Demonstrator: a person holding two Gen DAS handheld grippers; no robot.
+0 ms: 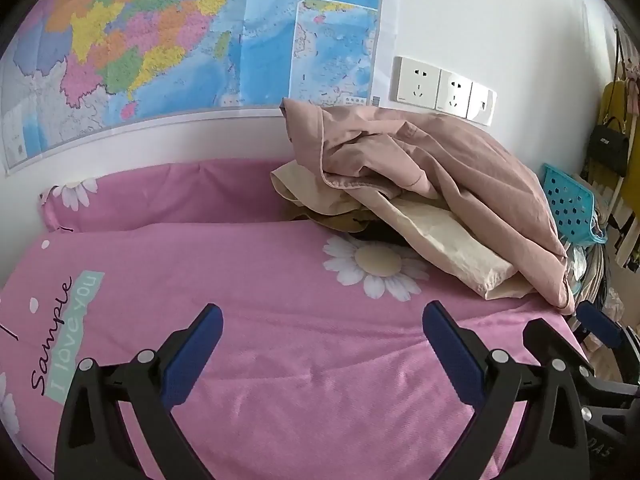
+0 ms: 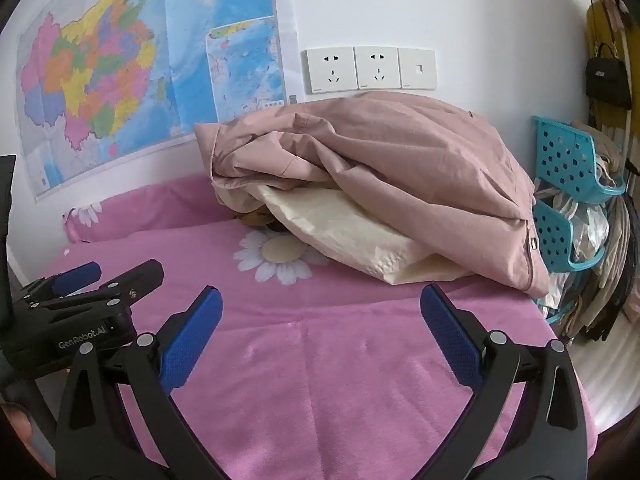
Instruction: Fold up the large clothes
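The left gripper [image 1: 322, 316] hangs over the pink bedsheet [image 1: 280, 280] with its 2 blue-padded fingers [image 1: 452, 344] spread wide and nothing between them. The right gripper [image 2: 320, 300] is spread just as wide and is likewise empty, tilted down toward the same sheet; in its view the left gripper shows at the lower left as a black body with blue tips. The clothes to be folded lie in a loose heap at the far right of the bed, against the white wall [image 1: 500, 20]: a dusty-pink garment [image 2: 400, 160] is draped on top, with a snap visible near its lower right hem, and a cream garment [image 2: 344, 232] lies under it, its edge spilling out toward the grippers. Something brownish is tucked beneath the heap, too hidden to make out. The heap is well apart from both grippers. A white daisy print [image 2: 280, 252] on the sheet sits just beside the heap's near edge. A coloured map [image 1: 140, 40] hangs on the wall, with 3 white wall sockets [image 2: 368, 68] above the pile. A turquoise perforated basket [image 2: 568, 160] hangs to the right of the bed.
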